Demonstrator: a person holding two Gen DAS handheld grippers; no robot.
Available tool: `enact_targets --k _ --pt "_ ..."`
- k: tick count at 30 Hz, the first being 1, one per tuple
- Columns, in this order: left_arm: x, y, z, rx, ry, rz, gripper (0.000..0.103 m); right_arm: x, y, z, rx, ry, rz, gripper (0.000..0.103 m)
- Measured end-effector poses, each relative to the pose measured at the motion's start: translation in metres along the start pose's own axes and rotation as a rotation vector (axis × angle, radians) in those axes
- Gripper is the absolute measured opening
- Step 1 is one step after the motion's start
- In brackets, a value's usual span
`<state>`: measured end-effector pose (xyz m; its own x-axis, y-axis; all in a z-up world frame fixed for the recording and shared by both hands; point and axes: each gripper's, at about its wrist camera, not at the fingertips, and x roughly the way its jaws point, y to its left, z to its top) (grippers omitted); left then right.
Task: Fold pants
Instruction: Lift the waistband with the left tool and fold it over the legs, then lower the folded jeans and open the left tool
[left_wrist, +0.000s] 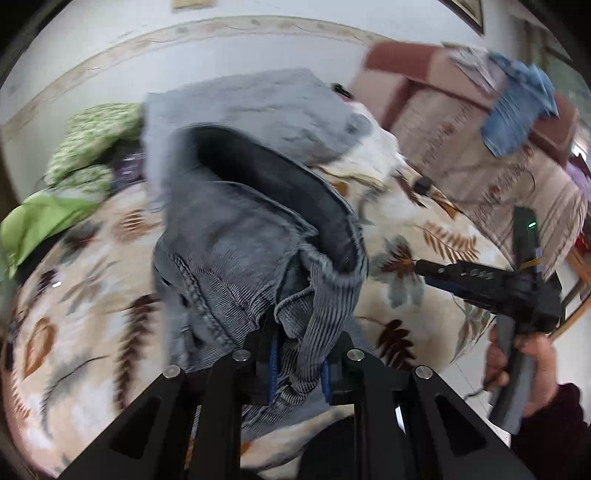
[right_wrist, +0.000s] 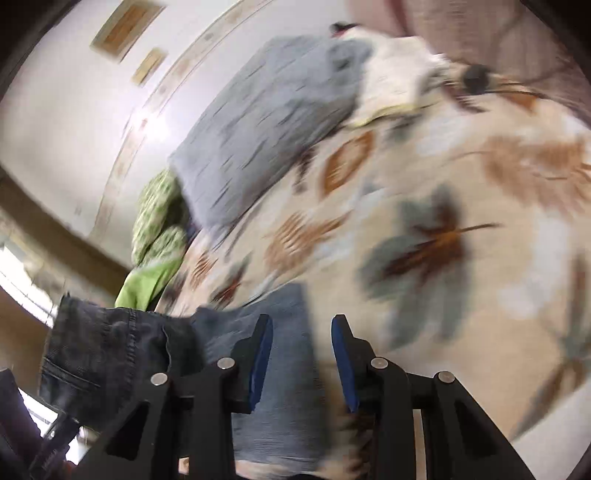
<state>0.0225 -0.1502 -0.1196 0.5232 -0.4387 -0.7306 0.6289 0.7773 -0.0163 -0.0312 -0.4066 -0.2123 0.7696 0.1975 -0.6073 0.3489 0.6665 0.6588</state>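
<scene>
The blue-grey denim pants hang bunched in front of my left gripper, which is shut on a ribbed fold of the pants and holds them above the leaf-patterned bed cover. My right gripper is open and empty, just above the bed, with a lighter part of the pants under its fingers and the dark waist part hanging at the left. The right gripper also shows in the left wrist view, held by a hand. Both views are motion-blurred.
A grey pillow and a white pillow lie at the head of the bed. Green cloths are piled by the wall. A sofa with a blue garment stands to the right. A small black object lies on the bed.
</scene>
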Motion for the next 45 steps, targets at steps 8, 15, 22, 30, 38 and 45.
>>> enact_targets --k 8,15,22,30,38,45 --pt "0.037 -0.023 -0.012 0.037 0.072 -0.083 0.036 -0.026 -0.055 0.011 0.082 0.005 -0.054 0.037" --pt "-0.009 0.030 -0.010 0.069 -0.073 0.121 0.064 0.013 -0.011 -0.004 -0.007 0.104 0.023 0.037" --pt "0.028 0.079 -0.039 -0.018 0.062 0.188 0.064 0.054 0.074 -0.006 -0.211 0.151 0.037 0.037" --pt "0.067 0.072 -0.081 -0.011 0.168 0.160 0.064 0.134 0.121 -0.001 -0.314 0.240 -0.076 0.038" --pt "0.062 0.076 -0.078 -0.030 0.142 0.131 0.066 0.160 0.096 0.001 -0.277 0.258 -0.155 0.059" --pt "0.014 0.071 -0.062 -0.028 0.022 0.213 0.067 0.083 0.097 -0.012 -0.291 0.163 -0.120 0.060"
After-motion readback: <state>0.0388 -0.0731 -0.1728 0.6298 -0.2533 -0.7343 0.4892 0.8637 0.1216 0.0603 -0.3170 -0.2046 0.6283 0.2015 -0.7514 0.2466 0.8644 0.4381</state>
